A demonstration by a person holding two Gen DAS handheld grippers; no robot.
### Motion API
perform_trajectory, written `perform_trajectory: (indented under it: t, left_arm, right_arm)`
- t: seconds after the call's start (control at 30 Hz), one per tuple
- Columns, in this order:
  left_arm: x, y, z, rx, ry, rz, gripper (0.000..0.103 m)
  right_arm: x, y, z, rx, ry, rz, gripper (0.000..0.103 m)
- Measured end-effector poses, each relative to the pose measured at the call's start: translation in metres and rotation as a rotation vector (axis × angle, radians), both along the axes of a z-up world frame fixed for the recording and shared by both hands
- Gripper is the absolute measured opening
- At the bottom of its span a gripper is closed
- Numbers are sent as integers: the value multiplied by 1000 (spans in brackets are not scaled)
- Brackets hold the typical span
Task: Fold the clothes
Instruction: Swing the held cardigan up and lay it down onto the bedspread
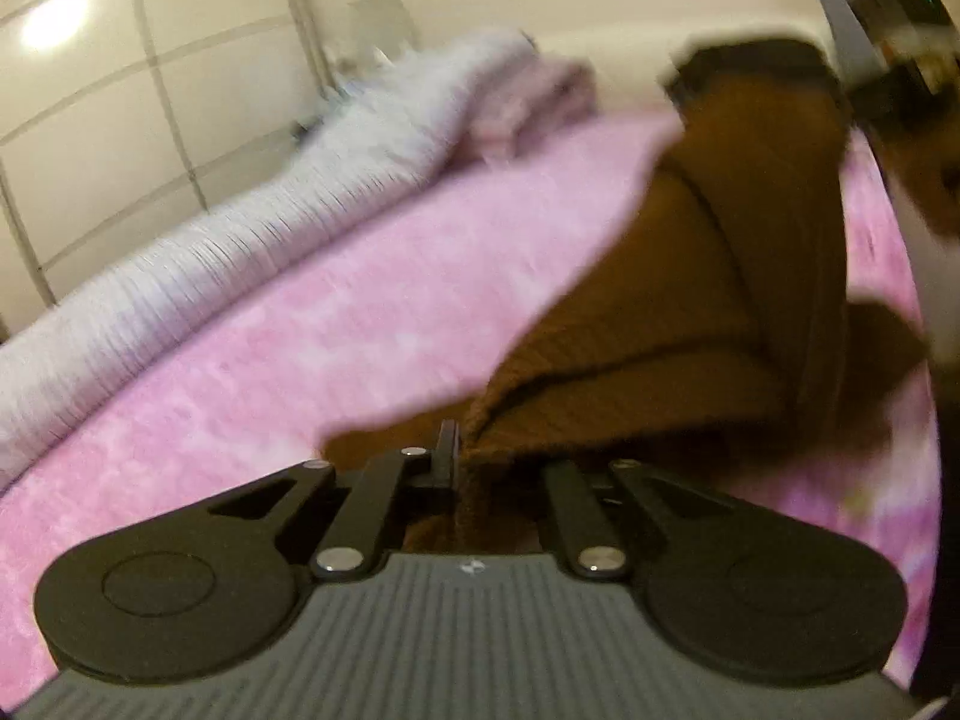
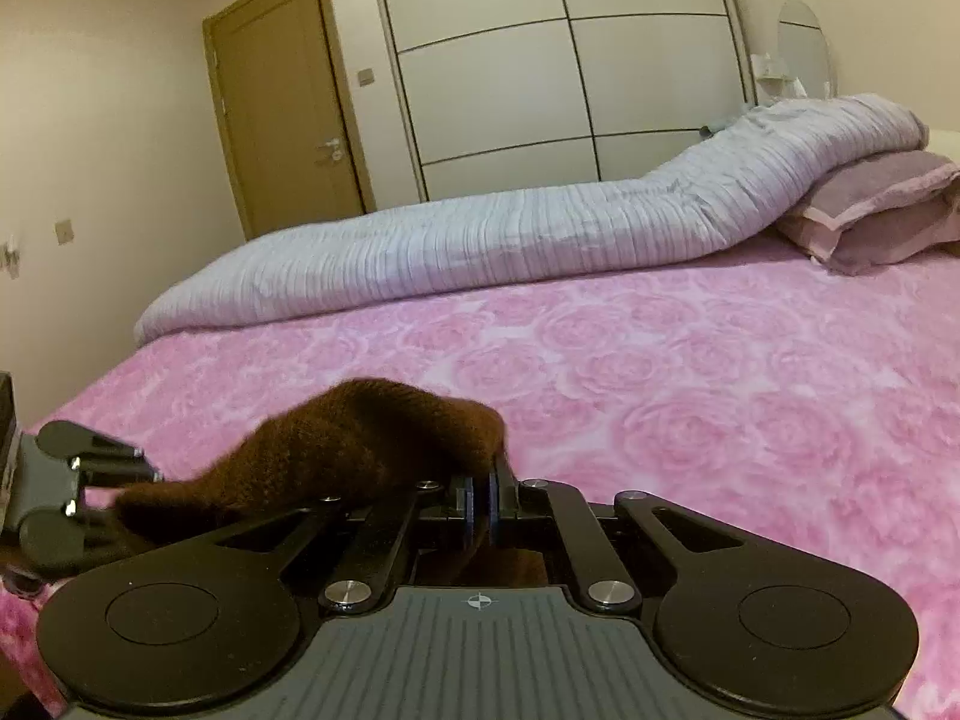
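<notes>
Nearest the right wrist camera, the right gripper (image 2: 480, 501) has its two fingers pressed together on an edge of the brown knit garment (image 2: 372, 438), which rises as a hump just ahead and to the left of the fingertips and drapes down below them. At the far left of that view the left gripper (image 2: 129, 468) meets the other end of the same cloth.

In its own view the left gripper (image 1: 459, 450) is clenched on a hem of the brown knit garment (image 1: 690, 300), which stretches up and away to the right of the fingers as a taut, layered sheet with at least one crease line across it.

So the garment is held off the pink rose-print bedspread (image 2: 690, 396) by two edges, not lying as a finished stack. That fits either stretching it out for folding or carrying one half over the other; the layers hint at some fold, but the blur leaves the count unclear. No finished folded clothes show anywhere.

The left view alone shows the garment's spread and a dark, blurred shape beyond it at upper right. The right view alone shows the room sharply: beyond the fingers the bedspread, then the rolled lilac duvet (image 2: 510, 234) and pillow (image 2: 876, 210), then the wardrobe (image 2: 558, 66) and door (image 2: 282, 96).
</notes>
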State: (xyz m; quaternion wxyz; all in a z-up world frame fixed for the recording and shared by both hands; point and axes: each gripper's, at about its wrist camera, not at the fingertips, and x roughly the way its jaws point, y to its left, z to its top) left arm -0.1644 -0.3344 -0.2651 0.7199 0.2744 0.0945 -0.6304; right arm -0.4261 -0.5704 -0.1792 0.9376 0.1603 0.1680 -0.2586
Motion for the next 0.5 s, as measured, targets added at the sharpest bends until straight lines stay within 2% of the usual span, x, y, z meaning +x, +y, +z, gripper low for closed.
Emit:
perform_trajectory:
  t: [0.07, 0.17, 0.3, 0.5]
  left_arm:
    - [4, 15, 33, -69, 16, 35, 5]
    - [1, 58, 101, -179, 10, 87, 5]
    - [-23, 119, 182, -291, -69, 112, 5]
    - [-53, 165, 268, -379, -165, 122, 5]
  right_arm:
    - [-9, 8, 20, -16, -33, 16, 3]
    - [-31, 30, 63, -70, -97, 62, 3]
    - [-72, 65, 122, -144, -208, 100, 2]
    - [-122, 103, 210, -194, -384, 157, 2]
